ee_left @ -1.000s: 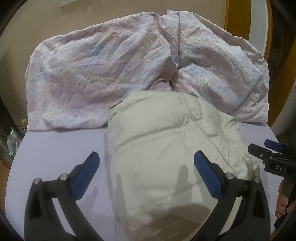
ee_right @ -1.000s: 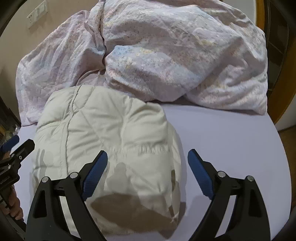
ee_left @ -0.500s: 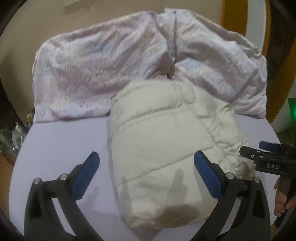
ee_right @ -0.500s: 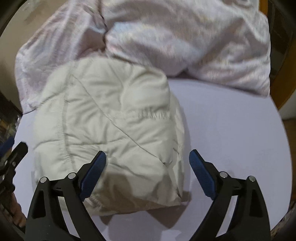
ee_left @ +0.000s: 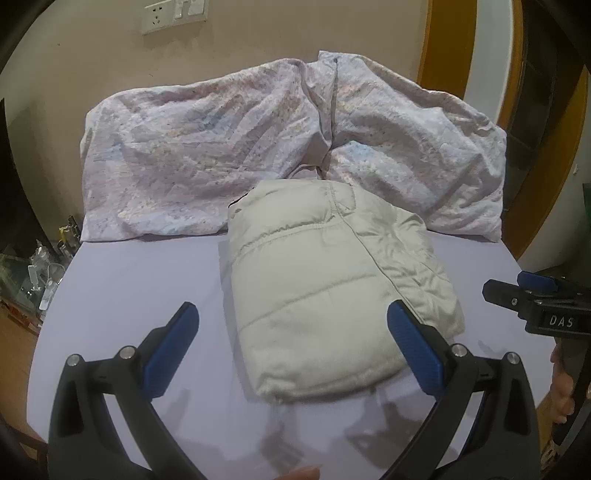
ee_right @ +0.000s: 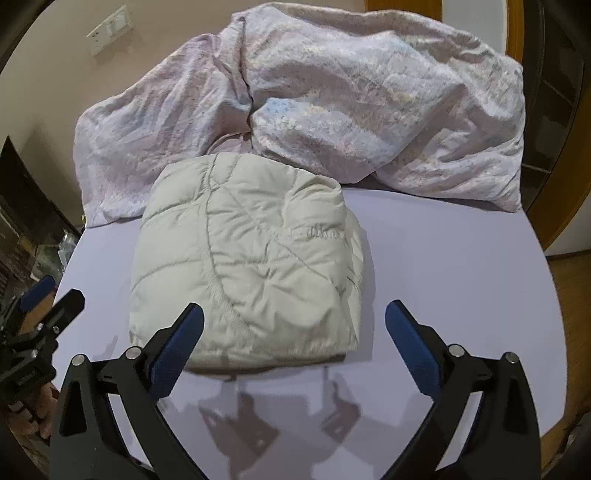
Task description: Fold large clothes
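Cream folded jacket, lengthwise toward duvet

A crumpled floral quilt lies heaped across the far edge of the lavender bed, from ten to two o'clock. On the beige wall at eleven o'clock sits a white socket plate. An orange door frame stands at one o'clock, and small clutter sits at nine o'clock.

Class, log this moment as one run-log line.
cream quilted jacket: folded, on lilac bed sheet | left gripper: open, empty | right gripper: open, empty
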`<state>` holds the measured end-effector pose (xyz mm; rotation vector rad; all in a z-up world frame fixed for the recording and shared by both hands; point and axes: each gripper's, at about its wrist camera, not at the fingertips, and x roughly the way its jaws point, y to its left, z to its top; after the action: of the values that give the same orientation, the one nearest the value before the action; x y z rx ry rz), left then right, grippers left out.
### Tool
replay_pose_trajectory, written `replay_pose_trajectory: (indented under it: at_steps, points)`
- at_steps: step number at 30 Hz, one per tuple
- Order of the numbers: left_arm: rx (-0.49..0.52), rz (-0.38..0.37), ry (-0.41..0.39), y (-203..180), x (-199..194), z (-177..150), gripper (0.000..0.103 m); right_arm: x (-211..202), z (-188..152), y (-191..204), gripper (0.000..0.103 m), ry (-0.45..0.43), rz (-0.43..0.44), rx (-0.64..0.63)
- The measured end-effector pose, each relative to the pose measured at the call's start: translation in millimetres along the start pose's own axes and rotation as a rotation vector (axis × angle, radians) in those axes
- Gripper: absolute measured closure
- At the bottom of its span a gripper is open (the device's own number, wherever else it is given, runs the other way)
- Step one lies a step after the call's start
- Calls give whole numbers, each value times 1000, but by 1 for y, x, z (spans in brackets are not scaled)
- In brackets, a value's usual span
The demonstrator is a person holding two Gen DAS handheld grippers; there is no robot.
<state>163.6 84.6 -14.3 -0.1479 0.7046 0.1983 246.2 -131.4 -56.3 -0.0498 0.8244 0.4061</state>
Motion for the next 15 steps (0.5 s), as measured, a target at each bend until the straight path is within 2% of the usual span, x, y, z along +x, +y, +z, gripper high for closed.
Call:
replay_pose_trajectory:
  at_steps: [7, 15]
  points:
    - [-17, -16, 46, -1, -27, -19, 2, -17, -28, 5, 1, 38, 36, 0]
    - [-46, -16, 97, -3, -39, -40, 2, -26, -54, 12, 1, 81, 63, -14]
